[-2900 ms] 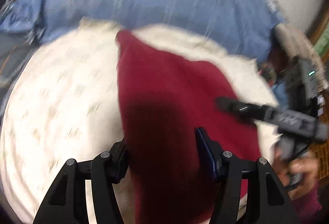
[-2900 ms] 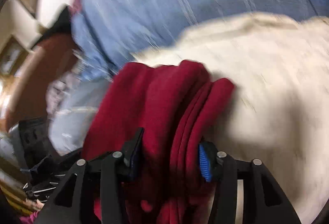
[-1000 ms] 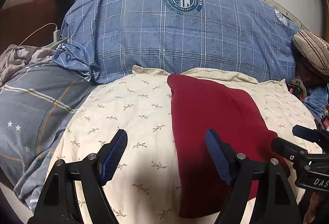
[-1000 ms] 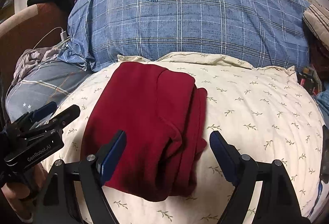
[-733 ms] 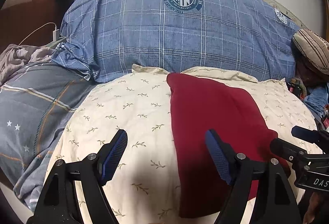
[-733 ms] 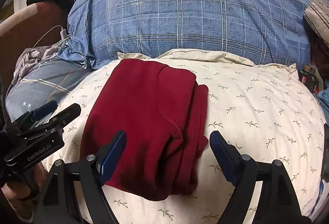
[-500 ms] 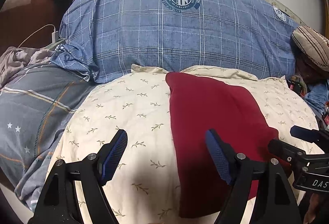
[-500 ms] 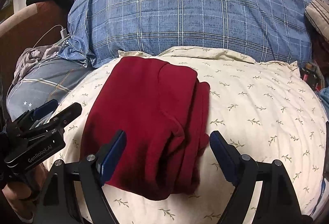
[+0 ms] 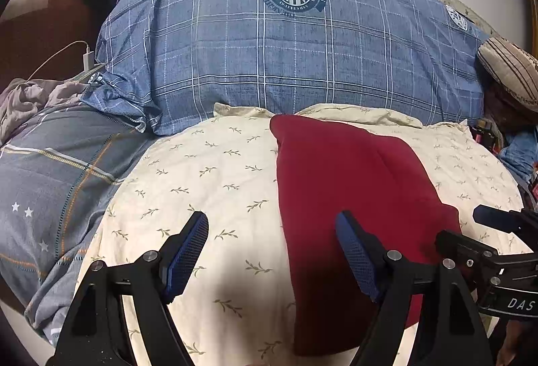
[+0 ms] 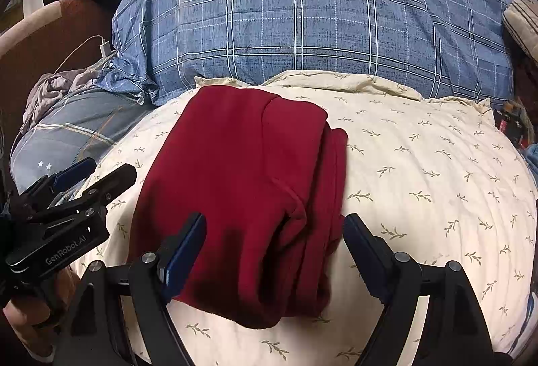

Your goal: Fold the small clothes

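Note:
A dark red garment [image 10: 242, 191] lies folded into a thick rectangle on a cream pillow with a leaf print [image 10: 420, 171]; its stacked folds show along the right edge. My right gripper [image 10: 274, 253] hovers open just above the garment's near end, touching nothing. In the left wrist view the same red garment [image 9: 349, 184] lies right of centre on the cream pillow [image 9: 208, 184]. My left gripper [image 9: 270, 251] is open over the pillow at the garment's left edge, holding nothing. Each gripper shows at the edge of the other's view.
A big blue plaid pillow [image 9: 296, 53] with a round emblem lies behind the cream one. A grey striped quilt [image 9: 50, 184] is at the left, with a white charger and cable [image 9: 85, 58] and crumpled cloth beyond. A brown striped cushion [image 9: 511, 70] sits at the far right.
About three seconds ago both grippers were shut on the red garment amid blur. Since then they let go and pulled back. Over the last second nothing has visibly moved.

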A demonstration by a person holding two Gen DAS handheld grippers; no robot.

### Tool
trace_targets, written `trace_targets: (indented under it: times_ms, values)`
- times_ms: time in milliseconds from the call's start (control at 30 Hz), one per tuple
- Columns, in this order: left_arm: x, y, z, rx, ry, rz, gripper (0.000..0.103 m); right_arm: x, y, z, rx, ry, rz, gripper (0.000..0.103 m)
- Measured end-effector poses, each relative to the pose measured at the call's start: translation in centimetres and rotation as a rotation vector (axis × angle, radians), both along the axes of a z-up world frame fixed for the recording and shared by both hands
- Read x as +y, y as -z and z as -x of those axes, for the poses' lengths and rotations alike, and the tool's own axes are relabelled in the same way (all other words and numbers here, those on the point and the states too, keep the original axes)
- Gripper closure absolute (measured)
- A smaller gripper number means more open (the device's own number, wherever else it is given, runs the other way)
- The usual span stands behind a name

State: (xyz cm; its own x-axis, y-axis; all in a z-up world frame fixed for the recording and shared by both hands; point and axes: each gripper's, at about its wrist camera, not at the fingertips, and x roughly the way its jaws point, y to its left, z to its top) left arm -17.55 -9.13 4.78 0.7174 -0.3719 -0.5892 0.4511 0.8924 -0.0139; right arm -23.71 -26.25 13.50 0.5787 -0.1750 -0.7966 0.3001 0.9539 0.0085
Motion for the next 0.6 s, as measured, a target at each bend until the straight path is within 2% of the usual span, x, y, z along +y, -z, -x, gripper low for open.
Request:
trace_targets:
  times_ms: [600]
  values:
    - [-0.30,0.19,0.09,0.000,-0.001,-0.012,0.025,-0.20,0.57,-0.28,0.022,-0.008,-0.013,0.018]
